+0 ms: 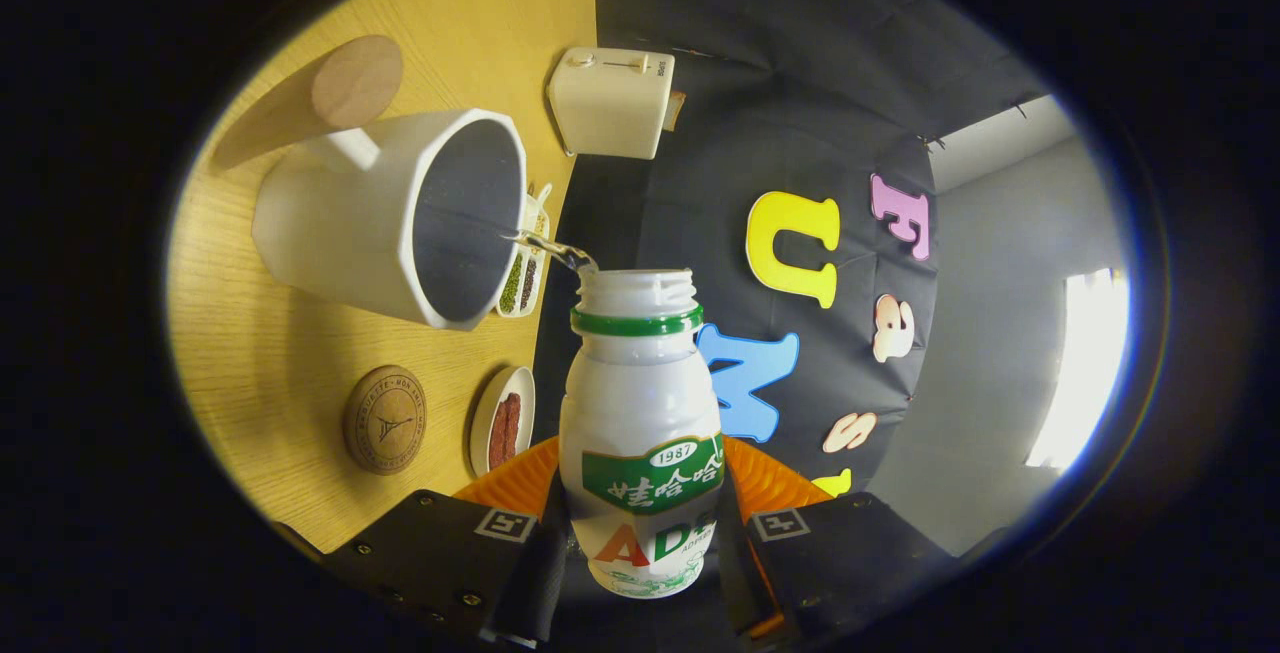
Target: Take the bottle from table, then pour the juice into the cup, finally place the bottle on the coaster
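Two fingers of our gripper [640,533] pinch the bottle [640,433] from either side, both pressing on its lower body around the label, so the tongs are clamped firmly on it and we carry it between them. We see the whole scene rolled over on its side, which tells us the bottle is tipped well over toward the cup [400,218]. Its cap is off: the threaded neck with the green ring below it points ahead of the fingers, and a thin stream of clear liquid [550,251] runs from the lip of the bottle across to the rim of the cup. That cup is white, with a handle on the far side from the bottle and a dark inside, and it stands on the wooden table [260,353] just beyond the bottle's mouth. Near the cup's base we spot the round coaster [386,420], brown with an embossed pattern, lying flat on the table with nothing on it, well apart from the bottle. Beside the coaster sits a small white dish [502,421] with something dark red in it, and behind the cup's rim peeks a divided tray [526,273] holding green and dark grains. Farther along the table edge stands a pale boxy appliance [612,101], and past the cup's handle we see a wooden cylinder [325,98].
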Motion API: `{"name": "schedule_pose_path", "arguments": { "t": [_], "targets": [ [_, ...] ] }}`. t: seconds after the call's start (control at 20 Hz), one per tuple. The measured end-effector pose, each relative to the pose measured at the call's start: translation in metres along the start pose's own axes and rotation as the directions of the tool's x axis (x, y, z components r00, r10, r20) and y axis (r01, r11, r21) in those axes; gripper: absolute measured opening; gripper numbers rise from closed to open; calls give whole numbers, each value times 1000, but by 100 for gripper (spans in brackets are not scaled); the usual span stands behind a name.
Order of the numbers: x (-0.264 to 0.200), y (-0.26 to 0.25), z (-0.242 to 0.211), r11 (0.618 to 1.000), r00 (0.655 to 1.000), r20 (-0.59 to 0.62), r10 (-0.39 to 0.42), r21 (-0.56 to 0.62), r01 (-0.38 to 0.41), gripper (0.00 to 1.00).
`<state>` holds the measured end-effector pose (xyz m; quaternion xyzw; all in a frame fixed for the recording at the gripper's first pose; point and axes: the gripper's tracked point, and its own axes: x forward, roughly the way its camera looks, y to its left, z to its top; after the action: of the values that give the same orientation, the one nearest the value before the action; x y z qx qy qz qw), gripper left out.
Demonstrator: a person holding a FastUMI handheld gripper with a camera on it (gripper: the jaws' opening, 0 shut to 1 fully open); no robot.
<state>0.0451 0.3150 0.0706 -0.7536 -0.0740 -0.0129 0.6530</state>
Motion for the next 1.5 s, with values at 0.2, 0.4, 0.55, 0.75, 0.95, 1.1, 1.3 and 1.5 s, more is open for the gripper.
{"name": "schedule_pose_path", "arguments": {
  "t": [0.2, 0.4, 0.55, 0.75, 0.95, 1.1, 1.3, 1.5],
  "targets": [
    [0, -1, -1, 1000, 1000, 0, -7, -13, 7, 64],
    [1, -1, -2, 1000, 1000, -2, -5, -13, 5, 63],
    [1, -1, -2, 1000, 1000, -4, -4, -18, 4, 64],
    [1, -1, -1, 1000, 1000, -4, -5, -21, 5, 64],
    [1, -2, -1, 1000, 1000, -3, -5, -28, 5, 64],
    [1, -2, -1, 999, 1000, -3, -6, -35, 6, 64],
    [1, -3, 0, 999, 1000, -1, -5, -42, 5, 64],
    [1, -3, 0, 999, 1000, 0, -6, -53, 6, 64]
  ]
}}
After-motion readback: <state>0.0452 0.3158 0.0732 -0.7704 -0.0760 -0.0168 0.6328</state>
